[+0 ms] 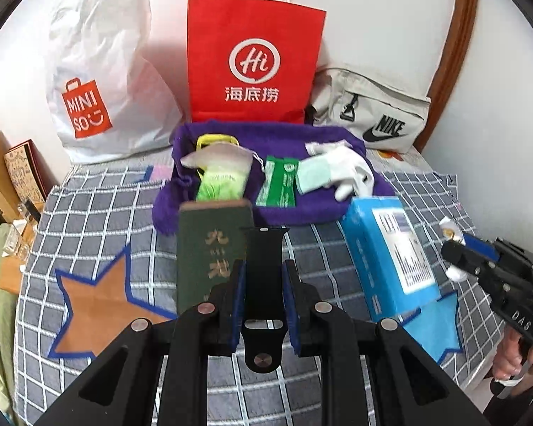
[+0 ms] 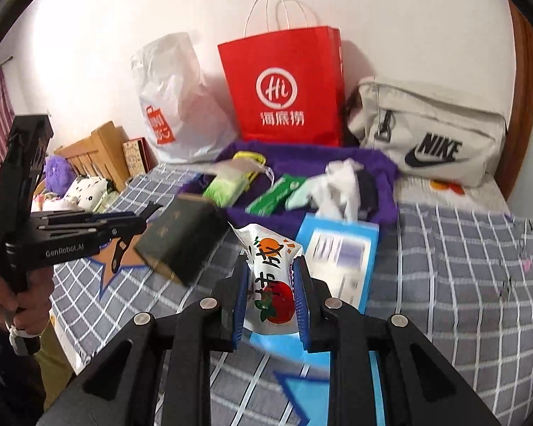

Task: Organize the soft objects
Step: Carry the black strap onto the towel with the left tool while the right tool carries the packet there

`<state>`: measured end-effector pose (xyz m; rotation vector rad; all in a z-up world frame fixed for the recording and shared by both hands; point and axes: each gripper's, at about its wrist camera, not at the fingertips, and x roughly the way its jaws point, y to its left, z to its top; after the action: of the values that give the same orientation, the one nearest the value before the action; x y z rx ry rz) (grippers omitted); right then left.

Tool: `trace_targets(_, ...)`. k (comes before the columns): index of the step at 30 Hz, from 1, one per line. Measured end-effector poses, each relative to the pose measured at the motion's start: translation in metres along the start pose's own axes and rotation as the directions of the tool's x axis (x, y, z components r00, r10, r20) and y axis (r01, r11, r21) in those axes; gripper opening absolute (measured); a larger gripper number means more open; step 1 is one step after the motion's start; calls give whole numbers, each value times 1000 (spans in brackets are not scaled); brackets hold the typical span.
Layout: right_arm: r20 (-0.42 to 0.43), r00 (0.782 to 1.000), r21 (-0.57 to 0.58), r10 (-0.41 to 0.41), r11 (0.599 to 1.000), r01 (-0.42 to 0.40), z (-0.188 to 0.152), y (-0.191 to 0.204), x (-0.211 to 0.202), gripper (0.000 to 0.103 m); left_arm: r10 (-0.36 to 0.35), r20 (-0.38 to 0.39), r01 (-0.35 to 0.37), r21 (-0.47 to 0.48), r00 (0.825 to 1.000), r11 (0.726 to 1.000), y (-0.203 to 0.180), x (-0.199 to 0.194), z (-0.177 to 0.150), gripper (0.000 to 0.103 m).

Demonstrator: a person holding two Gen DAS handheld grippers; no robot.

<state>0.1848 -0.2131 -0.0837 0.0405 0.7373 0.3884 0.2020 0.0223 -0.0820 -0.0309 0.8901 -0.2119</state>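
Here we are looking over a bed covered by a grey checked sheet (image 1: 99, 191) with an orange star (image 1: 96, 305) and a blue star (image 1: 433, 330) printed on it, backed by a white wall. Against that wall are leaning a white plastic shopping bag (image 1: 103, 71), a red paper bag (image 1: 256, 60) and a pale sling bag (image 1: 376, 106). In front of them a purple towel (image 1: 195, 177) is lying open, carrying a green packet (image 1: 277, 186), a lime-green pouch (image 1: 220, 181) and white cloth (image 1: 341, 167). A dark green book (image 1: 202, 248) and a blue box (image 1: 383, 252) are resting just beside the towel.

We are holding the left gripper (image 1: 263, 280) above the sheet, its blue pads closed on a black watch strap (image 1: 263, 269) that is standing upright between them. Our right gripper (image 2: 270, 284) is clamping a white snack packet (image 2: 272, 277) printed with orange fruit, raised over the blue box.
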Motion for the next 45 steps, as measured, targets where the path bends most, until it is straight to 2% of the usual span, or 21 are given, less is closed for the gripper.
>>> trace_targets(13,23,1000,-6,7,1000,-7,72,-25,38,24,17,27,-16,-15,1000,1000,16,24,55,20)
trace_targets(25,17,1000,-34,-5,999,5,114,-52,84,25,15,8,-15,-53,1000,998,38,60,88,20)
trace_targets(30,6,999,-11,35,999,-35,126,-65,101,25,17,-12,-18,-53,1000,998,41,76,102,20)
trace_targets(34,-11,1000,-6,25,1000,-25,132,-72,119,25,2,-20,-3,-52,1000,999,42,90,112,20)
trace_targets(40,-88,996,38,25,999,-22,124,-89,151,26,-18,-49,15,-79,999,997,45,116,116,20)
trace_targets(45,-122,992,21,25,1000,-23,119,-91,166,26,-33,-59,27,-94,998,995,49,132,122,20)
